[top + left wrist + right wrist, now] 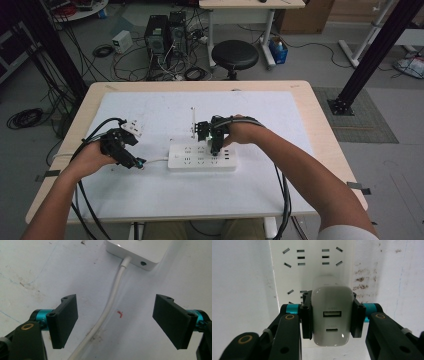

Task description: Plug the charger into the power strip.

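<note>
A white power strip [202, 156] lies across the middle of the table, its white cord [110, 302] running off to the left. My right gripper [215, 148] points down over the strip's right half and is shut on a white USB charger [331, 315], which stands on the power strip [312, 270] with its two ports facing the camera. My left gripper [136, 162] rests at the strip's left end. Its jaws stand open on either side of the cord, without touching it, and the strip's end [136, 251] lies just ahead.
A white mat [165, 195] covers most of the wooden table [325, 130]. A small white part [132, 127] lies beside the left hand, and a thin white post [193, 122] stands behind the strip. Beyond the table stand a black stool [235, 54] and computer towers [165, 32].
</note>
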The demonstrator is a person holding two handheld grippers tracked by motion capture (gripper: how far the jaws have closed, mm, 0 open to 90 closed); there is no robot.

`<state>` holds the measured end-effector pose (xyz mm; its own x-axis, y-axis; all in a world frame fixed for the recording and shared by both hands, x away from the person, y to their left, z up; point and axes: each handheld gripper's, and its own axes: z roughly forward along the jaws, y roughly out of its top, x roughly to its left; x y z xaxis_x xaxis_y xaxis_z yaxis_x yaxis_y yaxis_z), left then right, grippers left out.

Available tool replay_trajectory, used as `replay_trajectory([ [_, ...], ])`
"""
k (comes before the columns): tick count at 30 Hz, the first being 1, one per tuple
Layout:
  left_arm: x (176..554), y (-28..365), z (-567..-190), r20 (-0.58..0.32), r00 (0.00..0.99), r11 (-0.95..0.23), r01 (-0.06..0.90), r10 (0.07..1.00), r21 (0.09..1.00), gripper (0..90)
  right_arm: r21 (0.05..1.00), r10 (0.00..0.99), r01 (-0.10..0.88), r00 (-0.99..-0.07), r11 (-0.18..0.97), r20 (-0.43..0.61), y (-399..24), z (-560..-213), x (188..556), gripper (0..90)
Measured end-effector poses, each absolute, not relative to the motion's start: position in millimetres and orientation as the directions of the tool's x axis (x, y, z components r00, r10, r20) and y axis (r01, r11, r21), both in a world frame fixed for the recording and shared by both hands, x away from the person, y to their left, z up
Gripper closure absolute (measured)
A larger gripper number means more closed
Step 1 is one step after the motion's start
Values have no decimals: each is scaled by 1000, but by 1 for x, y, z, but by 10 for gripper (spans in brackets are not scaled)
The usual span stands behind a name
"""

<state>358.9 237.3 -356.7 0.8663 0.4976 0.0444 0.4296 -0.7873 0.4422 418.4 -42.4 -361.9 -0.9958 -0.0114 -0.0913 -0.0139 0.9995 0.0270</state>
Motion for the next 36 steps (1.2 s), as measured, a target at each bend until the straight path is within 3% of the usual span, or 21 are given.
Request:
replay_trajectory([
  [7,360,236,-359,42,868,-787,428,496,444,203,-11,-12,-10,-993,1000,-119,-38,-363,413,626],
  [14,358,231,-359,44,871,-788,422,490,448,203,-15,30,32,-997,999,-73,-37,-363,419,626],
  [21,356,233,-358,54,864,-780,423,501,462,204,-85,-18,-11,-997,996,-77,-25,-366,421,625],
  [24,355,234,-357,56,866,-783,421,498,458,204,-70,-5,-1,-999,998,-52,-28,-366,424,626],
  [31,357,234,-357,55,862,-775,423,504,470,204,-11,-13,-12,-993,1000,-118,-36,-367,414,626],
  [36,357,234,-358,56,861,-771,423,506,476,203,38,30,28,-998,999,-60,-41,-369,422,625],
])
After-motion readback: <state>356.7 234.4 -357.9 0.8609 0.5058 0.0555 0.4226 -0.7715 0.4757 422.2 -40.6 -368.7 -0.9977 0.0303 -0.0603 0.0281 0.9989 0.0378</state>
